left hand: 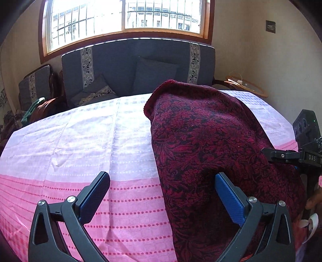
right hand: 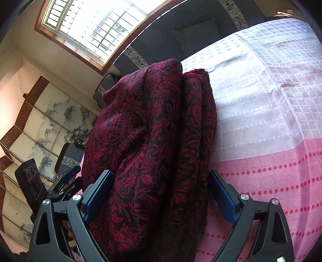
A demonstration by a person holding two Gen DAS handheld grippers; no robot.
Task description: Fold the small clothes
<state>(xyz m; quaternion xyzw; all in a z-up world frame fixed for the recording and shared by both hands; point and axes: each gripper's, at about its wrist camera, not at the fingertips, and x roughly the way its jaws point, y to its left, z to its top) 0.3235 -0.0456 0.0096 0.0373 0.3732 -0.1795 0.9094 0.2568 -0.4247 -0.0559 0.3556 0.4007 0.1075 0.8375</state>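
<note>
Sunlight from a barred window (left hand: 124,18) falls across a table draped in a pink and white woven tablecloth (left hand: 80,145), with a blue-grey sofa (left hand: 138,66) behind it.

On the cloth lies a dark red floral garment (left hand: 201,141), already doubled into a thick, narrow bundle. In the left wrist view it fills the right half, running from about 5 o'clock up to 12 o'clock; its long axis points away from the person toward the sofa, and a rolled hem forms the far end. In the right wrist view the stacked layer edges show along the bundle's right flank.

It looks like a soft, fairly heavy knit or woven wool: limp, not slippery, likely to sag and spill its layers if lifted by one ply. I would take hold at the near end, pinching through all the layers, one gripper at each corner.

Left gripper (left hand: 162,198): jaws wide apart, nothing pressed; its right pad sits against the cloth's edge. Right gripper (right hand: 161,198): jaws spread, straddling the near end of the bundle, apparently not clamping.
</note>
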